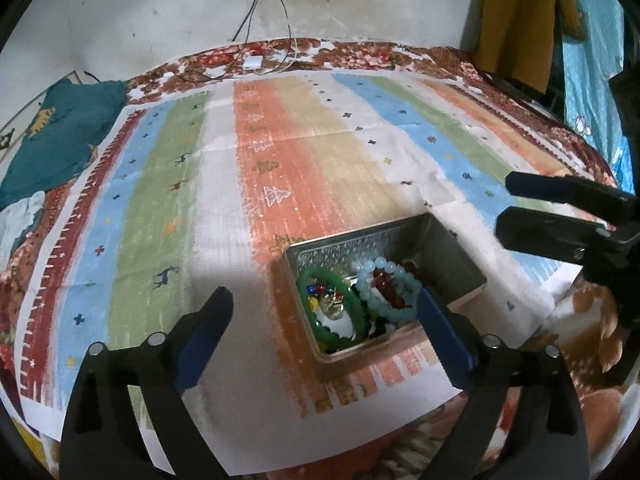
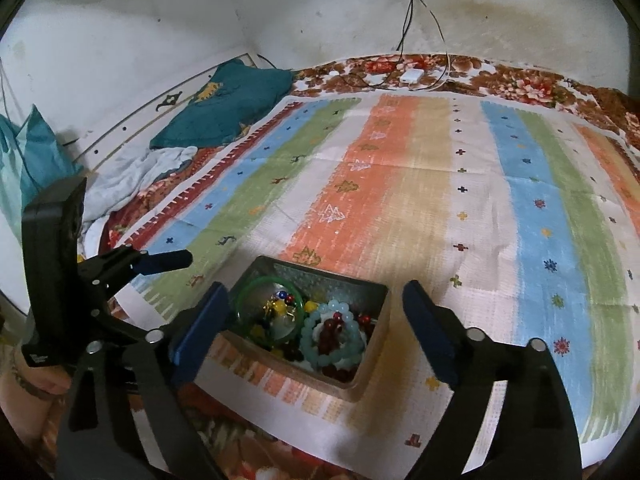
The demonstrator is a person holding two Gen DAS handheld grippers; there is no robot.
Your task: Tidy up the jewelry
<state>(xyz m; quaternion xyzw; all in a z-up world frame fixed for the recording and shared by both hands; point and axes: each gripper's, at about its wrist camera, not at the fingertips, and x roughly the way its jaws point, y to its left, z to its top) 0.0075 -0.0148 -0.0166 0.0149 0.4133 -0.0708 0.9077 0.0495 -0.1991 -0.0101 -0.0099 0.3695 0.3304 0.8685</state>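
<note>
A small metal box [image 1: 456, 256] sits on the striped mat and holds a green bangle [image 1: 352, 300], a pale blue bead bracelet [image 1: 368, 300], dark red beads [image 1: 386, 284] and small coloured beads. My left gripper [image 1: 324, 312] is open and empty, its fingers astride the box's near left part. The right gripper [image 1: 504, 204] shows at the right, above the mat. In the right wrist view the box [image 2: 376, 344] lies between the open, empty fingers of my right gripper [image 2: 316, 304]; the bangle [image 2: 244, 292] and blue bracelet [image 2: 352, 348] lie inside. The left gripper [image 2: 188, 258] shows at the left.
The striped mat [image 1: 224, 184] covers a floral bedspread [image 1: 360, 56]. A white charger [image 1: 252, 62] with cables lies at the far edge below a wall socket. A teal pillow [image 1: 52, 136] and crumpled cloth lie at the left. Clothes [image 1: 516, 20] hang at the right.
</note>
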